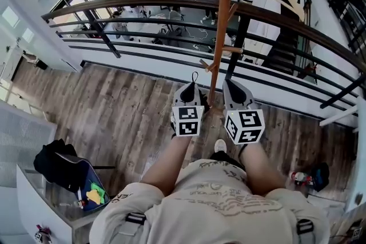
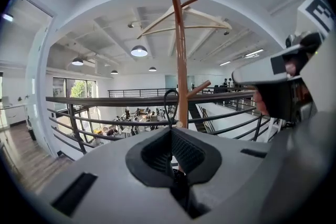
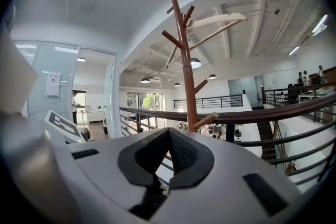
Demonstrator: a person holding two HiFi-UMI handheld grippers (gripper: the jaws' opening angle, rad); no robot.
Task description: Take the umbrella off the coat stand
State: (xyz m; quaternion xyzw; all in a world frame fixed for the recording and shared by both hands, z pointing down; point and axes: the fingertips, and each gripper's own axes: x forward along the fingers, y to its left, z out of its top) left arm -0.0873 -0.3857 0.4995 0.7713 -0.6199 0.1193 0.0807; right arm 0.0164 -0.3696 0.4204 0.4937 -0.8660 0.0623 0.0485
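The brown wooden coat stand [image 1: 220, 26] rises just beyond both grippers, in front of the railing. My left gripper [image 1: 193, 86] is at the pole's left, shut on a thin black strap loop [image 1: 194, 77] that sticks up from its tips. In the left gripper view the strap loop [image 2: 169, 103] stands above the closed pads [image 2: 184, 152], close to the coat stand [image 2: 181, 60] and one of its short pegs [image 2: 198, 88]. The rest of the umbrella is hidden under the gripper. My right gripper [image 1: 230, 84] is at the pole's right, shut and empty; its own view shows the coat stand [image 3: 186, 60] straight ahead.
A curved dark railing [image 1: 143, 4] runs right behind the stand, with a drop to a lower floor beyond. A pale wooden hanger [image 2: 194, 21] sits on top of the stand. A black and blue bag [image 1: 68, 171] lies on a white cabinet at lower left.
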